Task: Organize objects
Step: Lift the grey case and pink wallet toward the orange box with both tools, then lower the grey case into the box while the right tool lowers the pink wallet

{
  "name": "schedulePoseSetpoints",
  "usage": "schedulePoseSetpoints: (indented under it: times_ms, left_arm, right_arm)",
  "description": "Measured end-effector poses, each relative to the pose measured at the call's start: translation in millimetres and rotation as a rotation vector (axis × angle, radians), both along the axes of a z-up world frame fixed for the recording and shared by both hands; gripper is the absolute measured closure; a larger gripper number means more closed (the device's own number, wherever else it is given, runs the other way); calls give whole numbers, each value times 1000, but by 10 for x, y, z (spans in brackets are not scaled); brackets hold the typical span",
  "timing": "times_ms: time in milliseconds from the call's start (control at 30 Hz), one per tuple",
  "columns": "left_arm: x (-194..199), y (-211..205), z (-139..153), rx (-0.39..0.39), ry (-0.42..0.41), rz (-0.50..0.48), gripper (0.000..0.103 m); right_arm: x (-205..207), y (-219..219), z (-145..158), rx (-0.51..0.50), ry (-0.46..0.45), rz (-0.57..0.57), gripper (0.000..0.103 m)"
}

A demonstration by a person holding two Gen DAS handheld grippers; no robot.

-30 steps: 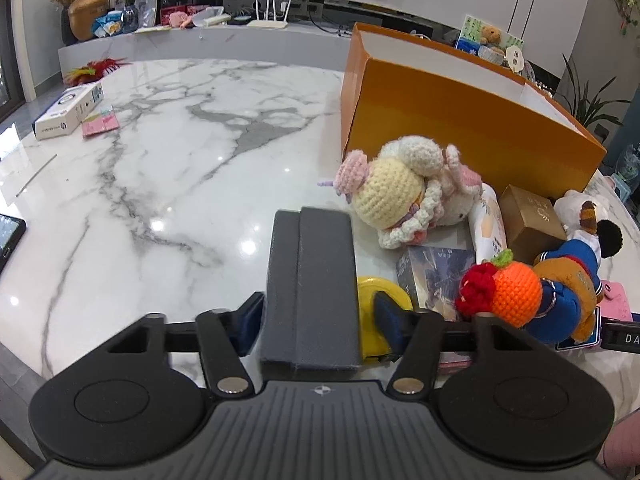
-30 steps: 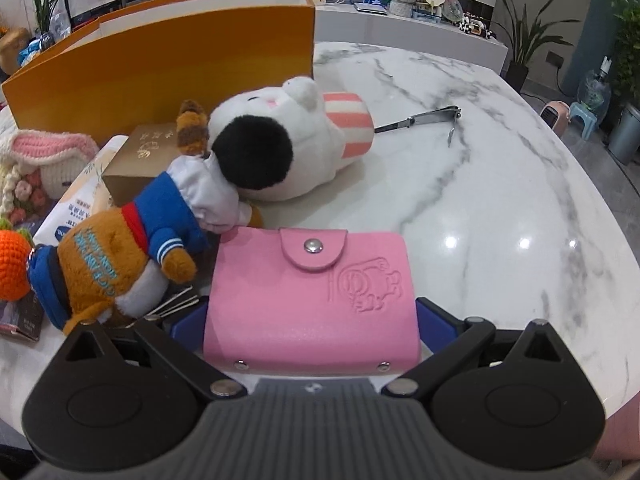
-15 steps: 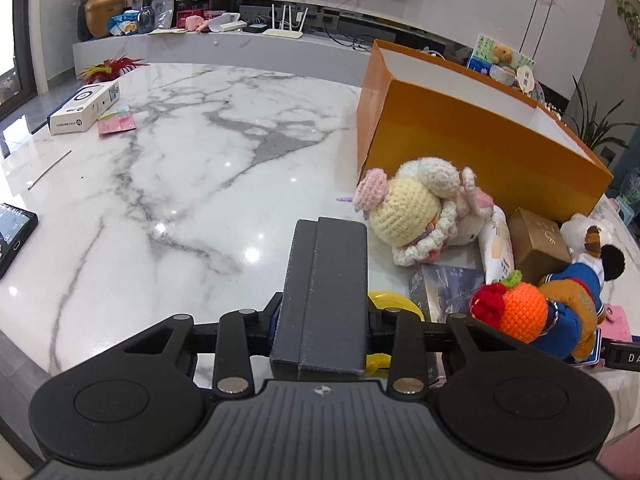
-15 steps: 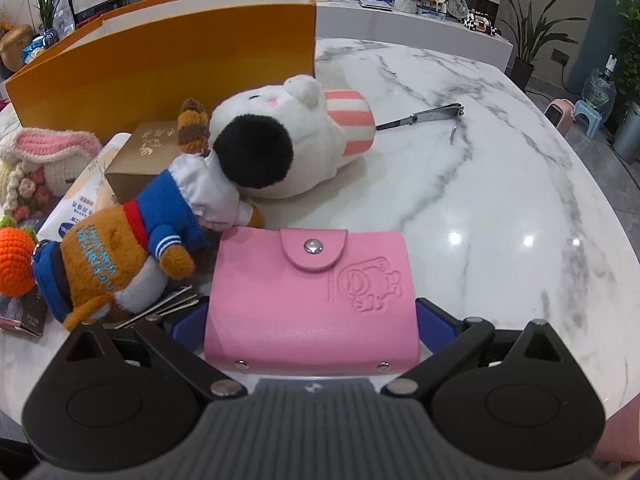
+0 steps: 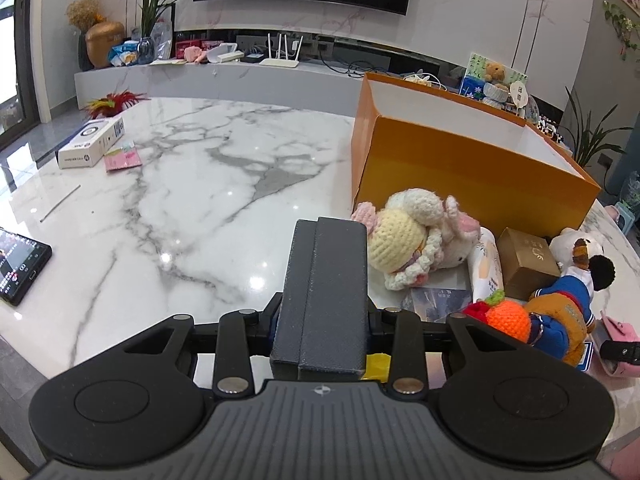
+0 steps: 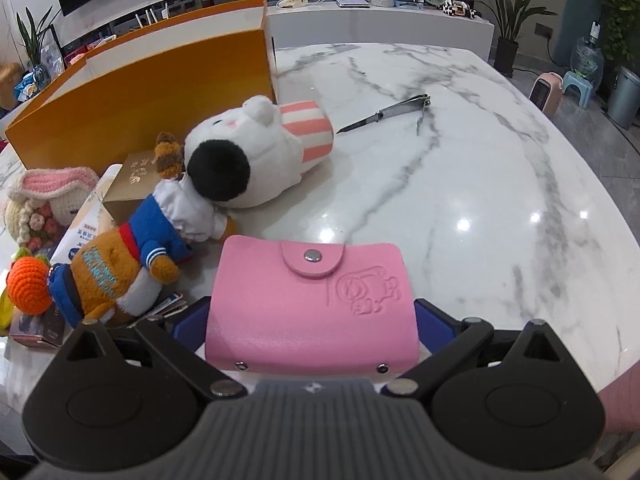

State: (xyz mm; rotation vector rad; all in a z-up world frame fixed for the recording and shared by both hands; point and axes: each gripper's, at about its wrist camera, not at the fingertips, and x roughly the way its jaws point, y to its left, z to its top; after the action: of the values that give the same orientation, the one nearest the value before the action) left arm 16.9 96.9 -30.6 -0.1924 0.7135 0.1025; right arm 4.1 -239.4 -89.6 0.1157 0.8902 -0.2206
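Note:
My left gripper [image 5: 322,316] is shut on a dark grey case [image 5: 326,280] and holds it above the marble table [image 5: 192,216]. My right gripper [image 6: 312,320] is shut on a pink card wallet [image 6: 308,300], lifted a little over the table [image 6: 460,184]. An open orange box [image 5: 472,156] stands at the back; it also shows in the right wrist view [image 6: 140,92]. In front of it lie a crocheted doll [image 5: 408,240], a small gold box [image 5: 528,260], a blue and brown plush [image 6: 120,268] and a white plush [image 6: 256,152].
A nail clipper [image 6: 384,114] lies right of the white plush. A phone [image 5: 20,264], a white carton [image 5: 90,142] and pink notes [image 5: 122,156] lie at the table's left. A yellow object [image 5: 378,364] peeks out under my left gripper.
My left gripper closed on the grey case and raised it. My right gripper lifted with the pink wallet in it.

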Motion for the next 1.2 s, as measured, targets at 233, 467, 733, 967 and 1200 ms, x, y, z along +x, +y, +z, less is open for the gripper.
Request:
schedulePoseSetpoints:
  times_ms: [233, 467, 733, 967, 1200]
  left_arm:
    - [-38, 21, 32, -3, -11, 4, 62]
    - [-103, -25, 192, 9, -20, -19, 62]
    - [-13, -136, 651, -5, -65, -75, 62]
    - [595, -309, 1127, 27, -93, -146, 62]
    - [1671, -554, 1208, 61, -54, -192, 62]
  right_arm:
    - [-84, -15, 136, 8, -45, -16, 2]
    - [-230, 49, 417, 22, -117, -4, 2]
    - [-220, 276, 856, 58, -217, 63, 2]
    - [312, 481, 1325, 56, -285, 156, 2]
    - [1413, 502, 1531, 28, -258, 191, 2]
